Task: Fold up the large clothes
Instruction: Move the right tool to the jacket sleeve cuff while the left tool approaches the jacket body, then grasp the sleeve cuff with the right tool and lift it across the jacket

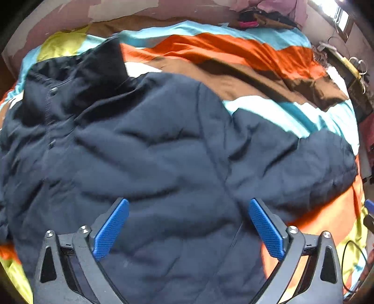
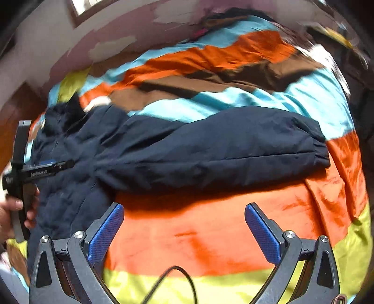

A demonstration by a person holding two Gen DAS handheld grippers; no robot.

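A large dark navy padded jacket (image 1: 152,149) lies spread on the striped bed cover, collar at the far left, one sleeve (image 1: 303,163) stretched out to the right. My left gripper (image 1: 188,205) is open and empty, hovering over the jacket's body. In the right wrist view the jacket (image 2: 187,149) lies across the middle with its sleeve cuff (image 2: 320,152) at the right. My right gripper (image 2: 184,210) is open and empty above the orange stripe, just in front of the sleeve. The left gripper (image 2: 35,173) shows at the left edge, held in a hand.
The bed cover (image 2: 210,233) has orange, yellow, blue, brown and white stripes. A wall (image 1: 163,9) runs behind the bed. A pile of clothes (image 1: 261,16) sits at the far end. A black cable (image 2: 177,278) hangs near my right gripper. Furniture (image 1: 357,81) stands at the right.
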